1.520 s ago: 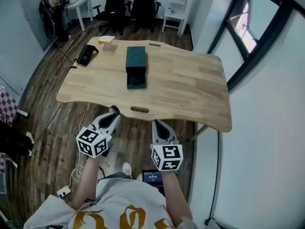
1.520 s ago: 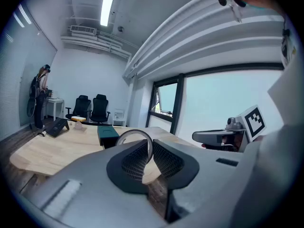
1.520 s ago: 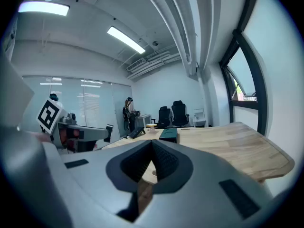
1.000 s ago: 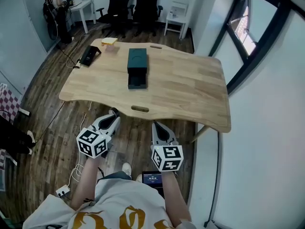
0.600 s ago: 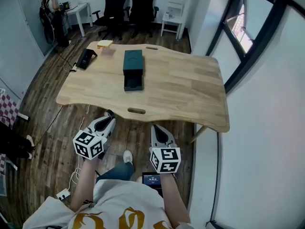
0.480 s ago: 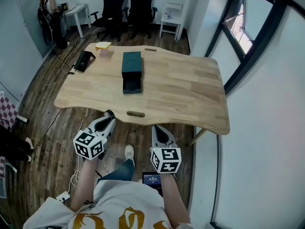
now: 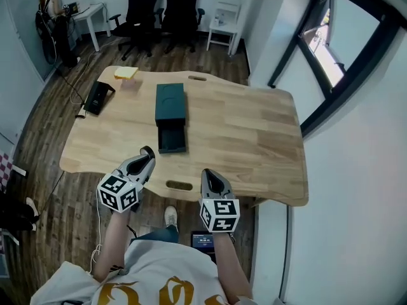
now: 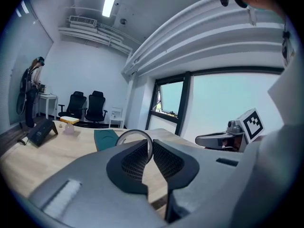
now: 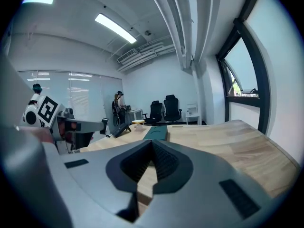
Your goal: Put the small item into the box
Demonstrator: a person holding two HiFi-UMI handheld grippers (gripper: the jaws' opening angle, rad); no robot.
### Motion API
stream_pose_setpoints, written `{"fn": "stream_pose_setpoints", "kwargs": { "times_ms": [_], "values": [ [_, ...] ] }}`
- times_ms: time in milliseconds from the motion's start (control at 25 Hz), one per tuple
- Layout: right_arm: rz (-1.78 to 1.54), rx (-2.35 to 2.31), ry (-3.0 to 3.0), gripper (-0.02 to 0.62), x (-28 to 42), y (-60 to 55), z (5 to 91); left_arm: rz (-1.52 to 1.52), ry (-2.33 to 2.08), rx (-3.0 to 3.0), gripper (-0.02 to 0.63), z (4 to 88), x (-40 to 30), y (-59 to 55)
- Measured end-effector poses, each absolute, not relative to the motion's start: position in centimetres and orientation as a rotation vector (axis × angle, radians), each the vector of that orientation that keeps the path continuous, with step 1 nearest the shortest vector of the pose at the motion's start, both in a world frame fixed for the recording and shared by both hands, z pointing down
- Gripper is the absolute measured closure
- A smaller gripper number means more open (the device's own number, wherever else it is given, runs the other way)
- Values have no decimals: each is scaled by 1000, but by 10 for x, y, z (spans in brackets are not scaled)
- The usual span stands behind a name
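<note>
Small item: a thin pale ring [image 8: 133,131], pinched upright between the pads of the left tongs [image 8: 151,147], which are closed on it. Its loop rises past the tips on their left side.

The left tongs [image 7: 147,152] hang over the near edge of the wooden surface [image 7: 254,138], with the tips aimed toward 12 o'clock.

Box: dark green [image 7: 170,103], lying lengthwise on the surface at about 12 o'clock from the left tongs, near them but apart. Its drawer [image 7: 172,139] is drawn out at the near end and stands open.

Right tongs [image 7: 208,174]: at 3 o'clock from the left pair, also at the near edge. The right gripper view shows them [image 9: 152,148] closed tip to tip with nothing between.

Elsewhere on the surface, toward 10 o'clock from the box, are a black device [image 7: 96,97], a yellow block [image 7: 126,72] and a small pinkish object [image 7: 130,84] just beside the block. Two black office chairs [image 7: 159,8] stand on the floor beyond the far edge.
</note>
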State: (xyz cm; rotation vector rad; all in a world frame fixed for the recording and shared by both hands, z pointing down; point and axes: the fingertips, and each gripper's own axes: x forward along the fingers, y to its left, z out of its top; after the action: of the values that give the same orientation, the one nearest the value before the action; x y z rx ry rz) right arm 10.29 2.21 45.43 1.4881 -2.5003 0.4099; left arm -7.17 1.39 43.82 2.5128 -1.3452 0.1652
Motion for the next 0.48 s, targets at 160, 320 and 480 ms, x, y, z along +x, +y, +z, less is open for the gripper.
{"fn": "stream_pose_setpoints", "kwargs": {
  "times_ms": [160, 320, 480],
  "values": [
    [420, 1502, -2468, 591, 82, -46, 457, 145, -1307, 2513, 569, 439, -91, -56],
    [418, 1515, -2441, 591, 64, -96, 466, 160, -1255, 2527, 569, 448, -101, -110],
    [433, 1546, -2414, 591, 57, -123, 477, 178, -1209, 2531, 569, 462, -104, -143]
  ]
}}
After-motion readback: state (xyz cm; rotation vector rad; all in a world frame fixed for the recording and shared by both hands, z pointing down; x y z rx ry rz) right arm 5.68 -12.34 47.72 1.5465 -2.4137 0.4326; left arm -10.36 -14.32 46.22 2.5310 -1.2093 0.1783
